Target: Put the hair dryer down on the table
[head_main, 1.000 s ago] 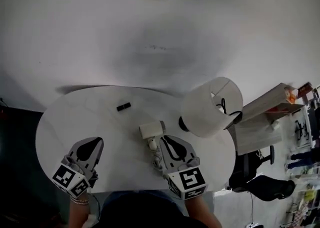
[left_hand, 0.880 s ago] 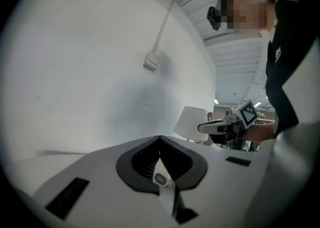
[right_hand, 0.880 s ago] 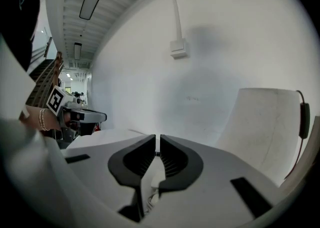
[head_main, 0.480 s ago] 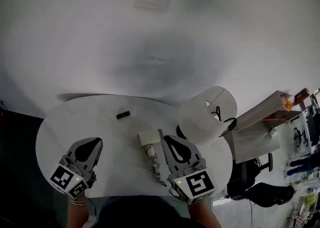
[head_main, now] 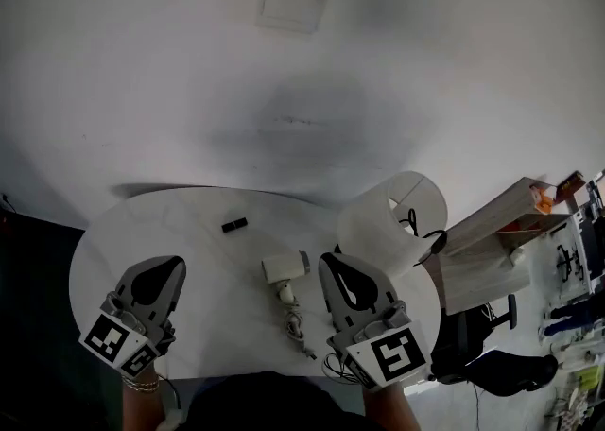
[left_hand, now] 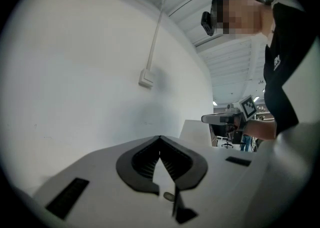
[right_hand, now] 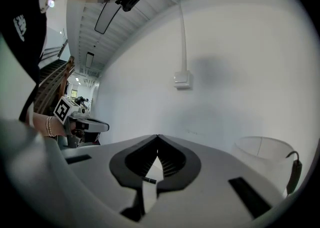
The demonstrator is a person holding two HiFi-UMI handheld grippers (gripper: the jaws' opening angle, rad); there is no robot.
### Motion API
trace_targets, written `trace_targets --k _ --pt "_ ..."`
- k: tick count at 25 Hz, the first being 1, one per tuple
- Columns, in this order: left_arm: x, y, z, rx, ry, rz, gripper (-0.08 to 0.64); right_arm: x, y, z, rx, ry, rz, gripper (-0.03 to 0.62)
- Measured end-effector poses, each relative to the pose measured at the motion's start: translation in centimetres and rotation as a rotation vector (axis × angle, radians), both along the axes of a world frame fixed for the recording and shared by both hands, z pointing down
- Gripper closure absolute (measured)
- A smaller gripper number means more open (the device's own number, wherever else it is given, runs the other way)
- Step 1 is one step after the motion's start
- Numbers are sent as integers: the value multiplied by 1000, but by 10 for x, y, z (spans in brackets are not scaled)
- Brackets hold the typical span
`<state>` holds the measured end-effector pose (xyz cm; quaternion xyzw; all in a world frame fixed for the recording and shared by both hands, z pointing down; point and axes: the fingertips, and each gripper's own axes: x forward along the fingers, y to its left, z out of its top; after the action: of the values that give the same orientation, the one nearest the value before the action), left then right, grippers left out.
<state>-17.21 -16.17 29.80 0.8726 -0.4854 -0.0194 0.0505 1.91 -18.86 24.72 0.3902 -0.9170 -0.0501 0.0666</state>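
dryer: hair dryer (head_main: 285, 268) lies lower centre, just left of right gripper (head_main: 332, 261), apart | jaws: pressed together, empty; left gripper (head_main: 174, 263) too | surface: round white table (head_main: 198, 216), lampshade (head_main: 392, 216) right | room: white wall (head_main: 425, 70)

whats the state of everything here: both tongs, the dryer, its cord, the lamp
left tongs, shut, empty
right tongs, closing shut, nothing between them
hair dryer, lying on the table, not held
cord, bunched up at the dryer's handle end
lamp, standing at the table's right side
small black item, lying flat, untouched
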Motion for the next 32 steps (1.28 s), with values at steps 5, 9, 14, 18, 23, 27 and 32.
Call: trace_targets --k 5,9,14,18,23,27,32 --pt "-6 1 -14 31 -9 -9 551 -1 4 -16 9 -29 -15 575" --pt "-10 1 -22 44 -15 -18 551 3 4 -23 23 -40 -14 575" --pt "-16 2 -26 53 -23 -32 552 9 4 -26 44 -22 -4 575" --pt "-17 3 -25 49 -25 -34 552 11 3 -24 39 -32 0 575" --pt "-16 4 -24 42 -25 -31 552 10 3 -24 37 -29 -7 575" --pt "-12 2 -22 39 -22 -22 551 8 5 -22 32 -31 -15 575" --pt "-5 2 -20 35 -17 -5 551 10 8 -20 21 -31 -19 575"
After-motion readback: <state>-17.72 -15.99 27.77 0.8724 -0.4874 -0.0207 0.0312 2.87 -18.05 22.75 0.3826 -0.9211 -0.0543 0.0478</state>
